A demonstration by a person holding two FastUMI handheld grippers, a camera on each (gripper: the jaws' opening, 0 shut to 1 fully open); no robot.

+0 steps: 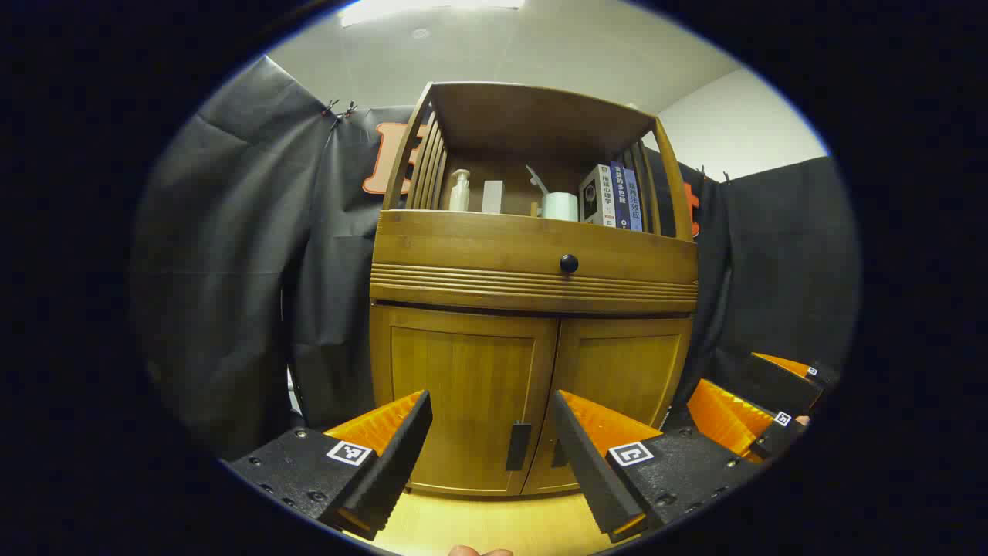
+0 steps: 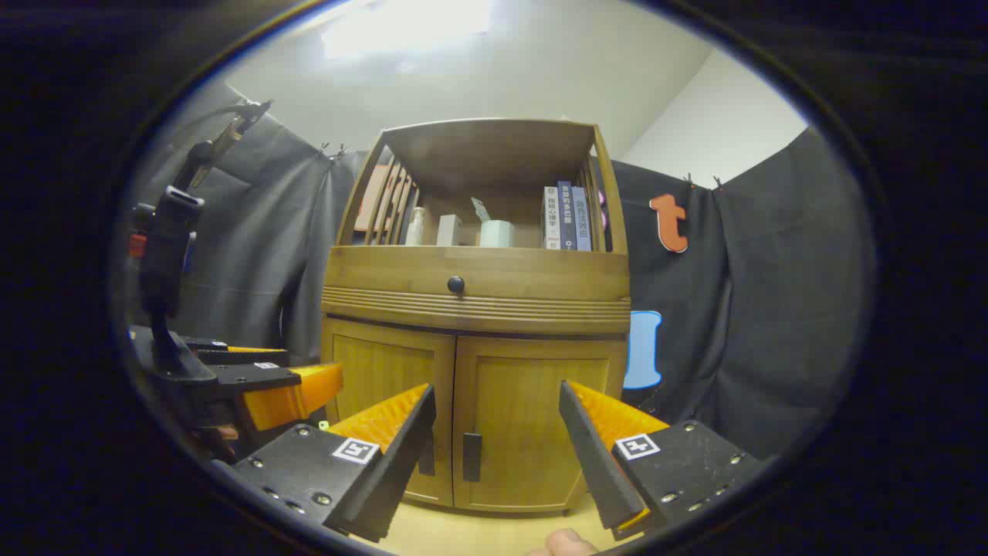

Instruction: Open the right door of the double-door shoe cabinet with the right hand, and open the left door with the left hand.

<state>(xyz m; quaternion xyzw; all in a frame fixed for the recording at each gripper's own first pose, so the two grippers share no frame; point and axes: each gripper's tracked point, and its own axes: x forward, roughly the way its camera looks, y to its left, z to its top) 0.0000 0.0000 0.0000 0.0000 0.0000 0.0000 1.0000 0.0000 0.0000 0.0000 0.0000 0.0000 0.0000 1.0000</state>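
Note:
The wooden shoe cabinet (image 1: 532, 262) stands straight ahead with both lower doors closed. In the left gripper view, the left door (image 1: 463, 386) carries a dark handle (image 1: 518, 446) at its inner edge, and the right door (image 1: 629, 371) sits beside it. My left gripper (image 1: 491, 395) is open, short of the doors and roughly level with the handles. The right gripper (image 1: 725, 369) shows farther right, also open. In the right gripper view, my right gripper (image 2: 497, 386) is open in front of the right door (image 2: 532, 394) and its handle (image 2: 472, 457). The left gripper (image 2: 312, 361) is at the left.
Above the doors is a drawer with a black knob (image 1: 569, 263). The open shelf holds a pump bottle (image 1: 459, 191), a box, a cup (image 1: 559, 206) and books (image 1: 614, 197). Black cloth hangs on both sides. The light wooden floor (image 1: 494, 525) runs up to the cabinet.

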